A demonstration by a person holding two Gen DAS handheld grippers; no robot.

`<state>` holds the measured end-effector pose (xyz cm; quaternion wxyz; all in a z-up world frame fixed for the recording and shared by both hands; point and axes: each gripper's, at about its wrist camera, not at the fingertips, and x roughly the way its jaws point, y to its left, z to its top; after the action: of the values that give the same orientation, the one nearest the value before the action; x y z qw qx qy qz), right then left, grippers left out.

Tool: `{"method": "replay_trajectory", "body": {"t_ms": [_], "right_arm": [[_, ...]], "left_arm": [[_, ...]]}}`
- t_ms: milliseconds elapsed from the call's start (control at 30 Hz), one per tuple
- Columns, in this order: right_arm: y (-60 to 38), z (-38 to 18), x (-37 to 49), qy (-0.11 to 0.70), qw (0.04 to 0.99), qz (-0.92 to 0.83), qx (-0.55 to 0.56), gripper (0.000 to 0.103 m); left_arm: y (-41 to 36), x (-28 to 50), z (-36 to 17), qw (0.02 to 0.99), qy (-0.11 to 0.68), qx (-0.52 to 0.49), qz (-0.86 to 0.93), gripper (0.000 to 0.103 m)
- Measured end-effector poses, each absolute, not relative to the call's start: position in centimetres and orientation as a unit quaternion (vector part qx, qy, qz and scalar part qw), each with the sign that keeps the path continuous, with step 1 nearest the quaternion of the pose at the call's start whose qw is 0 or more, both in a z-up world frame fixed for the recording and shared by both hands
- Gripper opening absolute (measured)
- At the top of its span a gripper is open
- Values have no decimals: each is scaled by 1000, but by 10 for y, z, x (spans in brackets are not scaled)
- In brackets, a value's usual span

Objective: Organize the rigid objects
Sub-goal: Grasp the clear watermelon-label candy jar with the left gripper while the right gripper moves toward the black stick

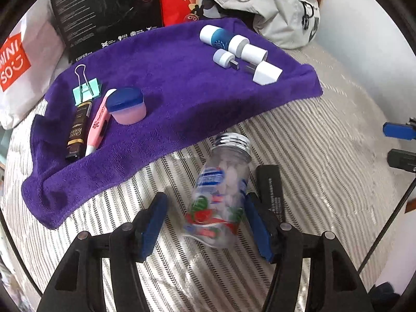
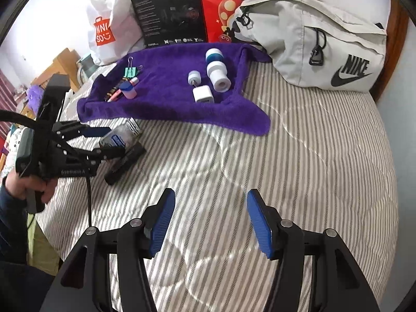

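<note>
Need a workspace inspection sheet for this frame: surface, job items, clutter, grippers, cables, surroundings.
Surface: grey-and-white striped bedspread, with a purple fleece towel spread over its far part.
Job's things: clear plastic jar with a silver screw lid lies between the left gripper's fingers, off the towel. On the towel: mint binder clip, dark tube, pink pen, pink tub with a blue lid, white-and-blue cylinder, small white USB plug, white charger block.
Clutter: black flat bar beside the jar.
Grippers: left gripper open around the jar; right gripper open, empty.
Cables: black cable hangs below the left gripper.
Surroundings: grey Nike bag, red box, black box, white Miniso bag.
</note>
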<state>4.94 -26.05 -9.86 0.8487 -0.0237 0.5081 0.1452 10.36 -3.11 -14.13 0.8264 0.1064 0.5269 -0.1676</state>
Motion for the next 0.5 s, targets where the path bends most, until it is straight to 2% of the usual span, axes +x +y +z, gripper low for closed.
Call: {"method": "replay_trajectory", "body": {"t_ms": [167,367,500], "right_arm": [[-261,-108,48,523,841,138,-21,61],[-257,-111,49,530,836,138,-28,61],[-250,-118,52,540,830,139,-35,61]], "left_arm": [[-42,103,-142,829,515,130,-177,58],[-47,100,-140,827,504,142,-206,40],[-44,98,-140,828,503,138,-206,40]]}}
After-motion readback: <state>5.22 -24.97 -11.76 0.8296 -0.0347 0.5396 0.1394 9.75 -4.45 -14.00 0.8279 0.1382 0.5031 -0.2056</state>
